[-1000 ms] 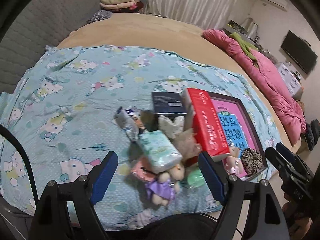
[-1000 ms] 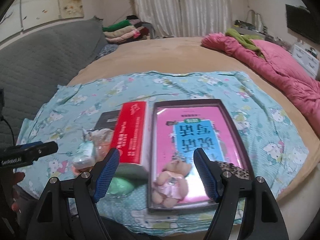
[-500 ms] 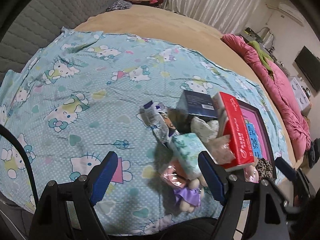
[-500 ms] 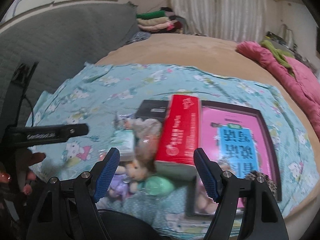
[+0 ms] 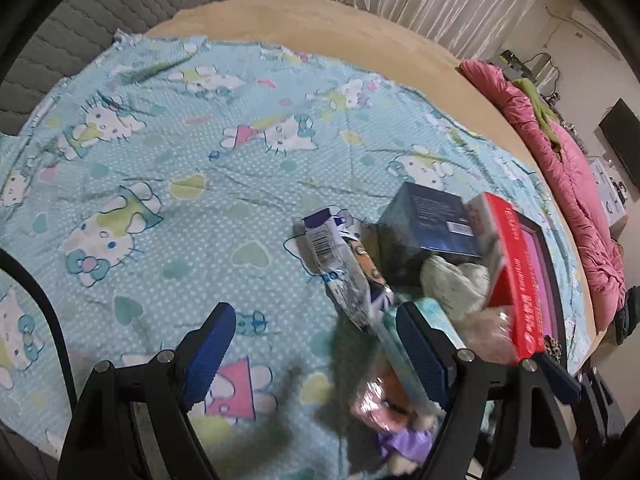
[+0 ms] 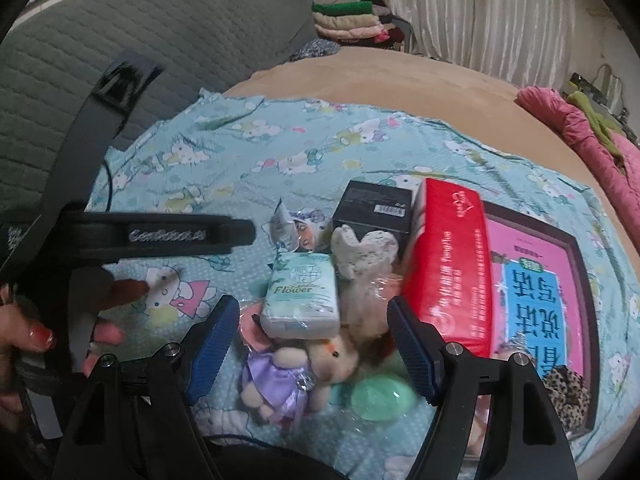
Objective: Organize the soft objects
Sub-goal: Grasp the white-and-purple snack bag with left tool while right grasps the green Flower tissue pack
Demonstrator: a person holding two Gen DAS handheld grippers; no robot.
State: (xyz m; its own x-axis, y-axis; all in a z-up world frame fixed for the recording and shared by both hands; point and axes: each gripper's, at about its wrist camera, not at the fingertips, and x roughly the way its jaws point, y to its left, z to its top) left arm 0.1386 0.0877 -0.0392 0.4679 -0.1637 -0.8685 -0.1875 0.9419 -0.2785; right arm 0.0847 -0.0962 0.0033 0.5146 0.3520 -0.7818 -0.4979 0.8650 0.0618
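Tissue pack point(image 6: 301, 296) atop purple-dressed plush doll point(image 6: 288, 380); heart cushion point(image 6: 366, 250) behind, green squishy point(image 6: 380, 398) beside.

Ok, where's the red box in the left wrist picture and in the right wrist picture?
Left wrist: the red box stands right of centre, near the right edge of the pile.
Right wrist: the red box sits right of centre, just above the right blue finger.
Shared landmark: the pink book lies right beside it in both views.
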